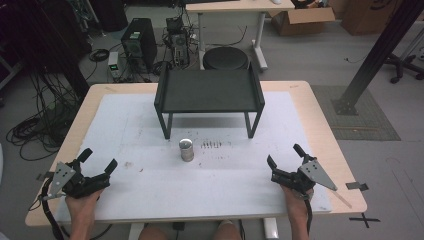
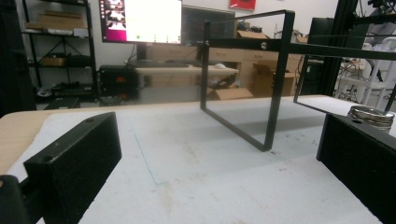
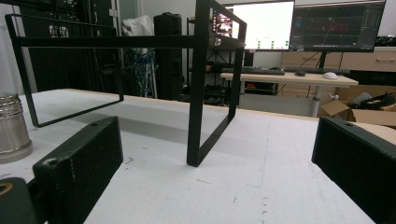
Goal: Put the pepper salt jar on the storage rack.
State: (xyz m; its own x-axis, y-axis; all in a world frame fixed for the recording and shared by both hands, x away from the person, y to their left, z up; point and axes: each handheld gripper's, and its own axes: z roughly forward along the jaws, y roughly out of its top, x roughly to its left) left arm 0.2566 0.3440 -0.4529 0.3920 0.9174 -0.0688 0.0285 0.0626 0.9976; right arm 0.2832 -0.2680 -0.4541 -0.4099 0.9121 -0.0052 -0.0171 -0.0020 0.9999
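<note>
A small silver metal can [image 1: 186, 150] stands upright on the white mat, in front of a black metal shelf rack [image 1: 209, 92]. My left gripper [image 1: 98, 159] rests near the table's front left, open, with nothing between its jaws. My right gripper [image 1: 285, 154] rests near the front right, also open and holding nothing. The can's top [image 2: 371, 115] peeks over the right jaw in the left gripper view, with the rack [image 2: 275, 70] beyond. In the right gripper view the can [image 3: 13, 127] stands at the far left and the rack's leg [image 3: 198, 93] is straight ahead.
The white mat [image 1: 150, 125] covers most of the wooden table [image 1: 320, 115]. A row of small dark marks [image 1: 212, 145] lies to the right of the can. Beyond the table are computers, cables, a round stool [image 1: 225, 58] and a desk.
</note>
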